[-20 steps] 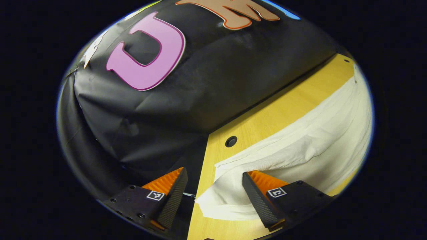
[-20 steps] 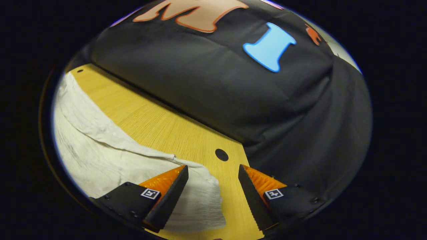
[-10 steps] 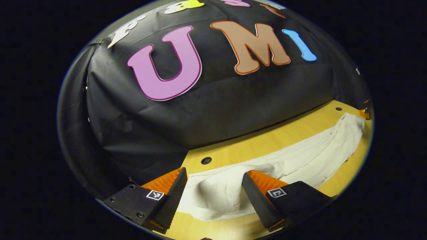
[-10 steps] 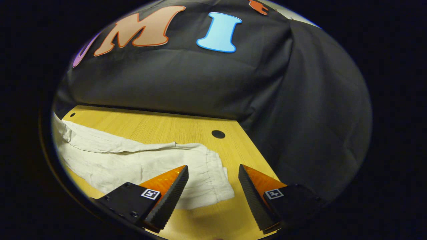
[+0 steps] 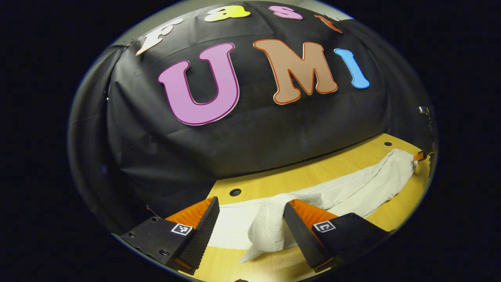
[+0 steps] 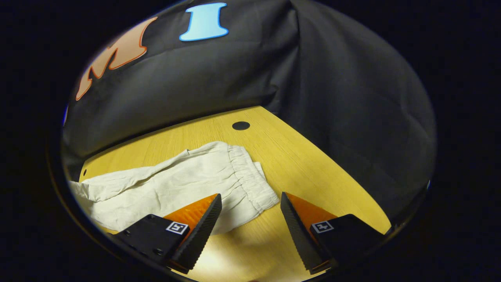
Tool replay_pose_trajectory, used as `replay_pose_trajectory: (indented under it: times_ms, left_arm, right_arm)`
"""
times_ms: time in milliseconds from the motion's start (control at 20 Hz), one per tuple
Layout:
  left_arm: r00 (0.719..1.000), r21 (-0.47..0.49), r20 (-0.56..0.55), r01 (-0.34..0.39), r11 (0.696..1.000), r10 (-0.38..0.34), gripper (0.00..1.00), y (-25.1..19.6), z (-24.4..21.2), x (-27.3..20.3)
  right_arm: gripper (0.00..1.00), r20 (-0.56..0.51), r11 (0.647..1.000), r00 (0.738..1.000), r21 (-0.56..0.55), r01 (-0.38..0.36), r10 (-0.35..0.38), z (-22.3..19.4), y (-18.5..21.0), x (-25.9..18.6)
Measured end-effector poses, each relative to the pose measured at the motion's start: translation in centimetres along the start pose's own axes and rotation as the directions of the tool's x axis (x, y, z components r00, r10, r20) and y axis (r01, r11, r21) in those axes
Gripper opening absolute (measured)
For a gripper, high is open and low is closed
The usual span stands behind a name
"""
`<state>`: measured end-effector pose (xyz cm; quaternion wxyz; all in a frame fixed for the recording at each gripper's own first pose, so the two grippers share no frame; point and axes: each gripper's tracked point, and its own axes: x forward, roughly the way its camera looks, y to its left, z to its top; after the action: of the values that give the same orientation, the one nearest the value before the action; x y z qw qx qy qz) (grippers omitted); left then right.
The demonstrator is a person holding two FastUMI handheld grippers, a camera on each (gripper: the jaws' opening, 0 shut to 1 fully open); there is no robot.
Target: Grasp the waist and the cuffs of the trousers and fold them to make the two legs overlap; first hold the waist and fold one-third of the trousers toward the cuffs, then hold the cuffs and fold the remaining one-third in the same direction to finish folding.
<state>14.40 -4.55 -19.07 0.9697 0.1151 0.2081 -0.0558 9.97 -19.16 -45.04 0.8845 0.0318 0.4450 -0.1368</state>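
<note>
Trousers stretched across the table, both grippers spread wide

Trousers [image 5: 352, 188] of pale cream cloth lie lengthwise on the yellow wooden table [image 5: 313, 168], close to its far edge beneath the black cloth wall [image 5: 254, 129]; in the left gripper view one end of the garment is bunched into a raised fold hanging between the fingers of the left gripper [image 5: 250, 227], the rest trailing away to the right toward the far corner; that gripper is released, its fingers set well apart, and whether the cloth touches the right-hand finger cannot be told; a dark round hole [image 5: 235, 192] in the table sits just beyond the bunched end.

In the right gripper view the gathered waist [image 6: 250, 176] with its elastic band lies flat on the table, just ahead of the right gripper [image 6: 250, 231]; this gripper too is released, fingers wide, the waistband's lower corner reaching into the gap between them; the legs run off to the left; another round hole [image 6: 241, 125] lies beyond the waist near the table's corner.
</note>
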Motion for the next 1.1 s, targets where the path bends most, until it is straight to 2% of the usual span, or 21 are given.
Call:
replay_pose_trajectory:
  times_ms: [150, 350, 400, 450, 550, 600, 650, 700, 750, 800, 850, 900, 950, 1000, 1100]
  left_arm:
    - [0.998, 0.050, 0.007, -0.066, 0.997, 0.066, 0.96, 2.5, 0.4, 0.0]
    - [0.997, 0.073, 0.024, -0.077, 0.994, 0.076, 0.96, 2.8, 1.0, 0.0]
    - [0.997, 0.075, 0.022, -0.081, 0.994, 0.079, 1.00, 2.9, 0.9, 0.2]
    - [0.996, 0.076, 0.018, -0.087, 0.993, 0.086, 0.96, 3.1, 0.7, 0.5]
    - [0.994, 0.094, 0.004, -0.107, 0.990, 0.108, 0.96, 3.8, 0.2, 1.0]
    - [0.991, 0.148, -0.002, -0.133, 0.980, 0.135, 0.96, 4.5, -0.1, 1.3]
    - [0.988, 0.211, -0.002, -0.153, 0.965, 0.157, 0.96, 5.3, -0.1, 1.5]
    - [0.986, 0.262, 0.001, -0.163, 0.951, 0.168, 0.96, 5.6, -0.2, 1.8]
    - [0.986, 0.293, 0.001, -0.160, 0.943, 0.167, 0.96, 5.6, -0.3, 2.0]
    - [0.987, 0.307, -0.002, -0.154, 0.939, 0.162, 0.96, 5.6, -0.4, 2.1]
    - [0.987, 0.309, -0.004, -0.150, 0.939, 0.159, 0.96, 5.5, -0.5, 2.2]
    - [0.987, 0.306, -0.004, -0.150, 0.940, 0.159, 0.96, 5.5, -0.5, 2.3]
    - [0.988, 0.301, -0.006, -0.146, 0.942, 0.154, 0.96, 5.3, -0.6, 2.4]
    - [0.990, 0.293, -0.014, -0.130, 0.947, 0.140, 0.95, 5.0, -0.9, 2.4]
    - [0.997, 0.258, -0.039, -0.058, 0.964, 0.070, 0.96, 3.5, -1.6, 2.7]
  right_arm:
    - [0.98, -0.022, 0.999, 1.000, 0.038, -0.010, 0.010, -0.6, 0.2, 0.5]
    - [0.98, -0.069, 0.993, 0.997, 0.116, -0.010, 0.018, -1.3, 0.4, 0.6]
    - [0.96, -0.087, 0.990, 0.996, 0.139, -0.011, 0.023, -1.5, 0.5, 0.6]
    - [0.98, -0.101, 0.988, 0.995, 0.156, -0.009, 0.025, -1.8, 0.5, 0.6]
    - [0.94, -0.122, 0.984, 0.992, 0.177, -0.003, 0.025, -2.0, 0.9, 0.4]
    - [0.89, -0.125, 0.983, 0.992, 0.186, -0.003, 0.027, -2.0, 0.9, 0.3]
    - [0.95, -0.117, 0.982, 0.993, 0.191, -0.008, 0.031, -1.7, 0.9, 0.4]
    - [0.95, -0.125, 0.981, 0.991, 0.195, -0.012, 0.037, -2.0, 0.9, 0.4]
    - [0.87, -0.116, 0.981, 0.993, 0.196, -0.010, 0.033, -1.7, 0.9, 0.5]
    - [0.85, -0.122, 0.980, 0.992, 0.198, -0.008, 0.033, -1.8, 0.9, 0.6]
    - [0.91, -0.117, 0.980, 0.993, 0.197, -0.001, 0.025, -1.7, 0.7, 0.7]
    - [0.81, -0.123, 0.980, 0.992, 0.200, 0.003, 0.022, -1.7, 0.5, 0.7]
    - [0.76, -0.125, 0.979, 0.992, 0.204, 0.010, 0.016, -1.8, 0.3, 0.8]
    - [0.66, -0.136, 0.976, 0.990, 0.216, 0.006, 0.024, -1.7, 0.3, 0.7]
    - [0.45, -0.165, 0.965, 0.985, 0.262, -0.012, 0.057, -1.9, 0.7, 0.5]
